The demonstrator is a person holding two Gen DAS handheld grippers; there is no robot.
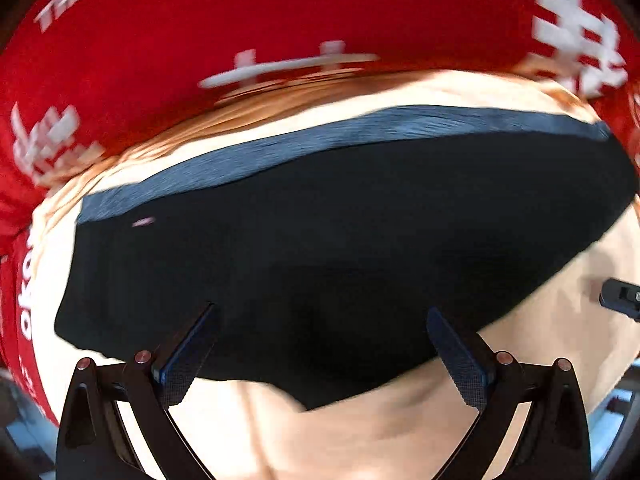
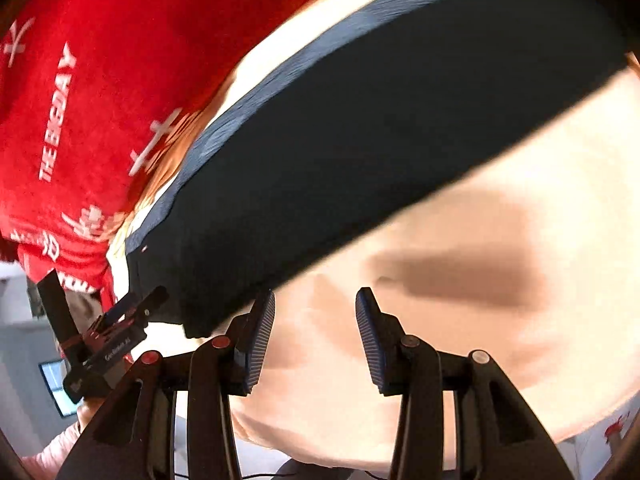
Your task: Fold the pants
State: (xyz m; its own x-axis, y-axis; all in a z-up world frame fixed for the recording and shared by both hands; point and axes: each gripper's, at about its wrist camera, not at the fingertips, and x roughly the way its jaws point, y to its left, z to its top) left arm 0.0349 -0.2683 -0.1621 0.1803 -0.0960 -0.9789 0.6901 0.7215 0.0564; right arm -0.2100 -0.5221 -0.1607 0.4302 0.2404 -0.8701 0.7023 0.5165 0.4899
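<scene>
Already we have the pants (image 1: 340,248) folded compact on the cream sheet (image 1: 360,440); left gripper (image 1: 322,354) and right gripper (image 2: 316,340) gape, empty.

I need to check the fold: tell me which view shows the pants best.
The left wrist view: the dark pants lie nearly whole on the cream cloth, all edges visible. The right wrist view shows them slanted, with the far end cropped.

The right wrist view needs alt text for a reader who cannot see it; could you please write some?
Dark folded pants lie on a cream cloth, with a red printed cloth beyond. The right claw hovers open and empty over the cream cloth near the pants; the left claw shows at left.
</scene>
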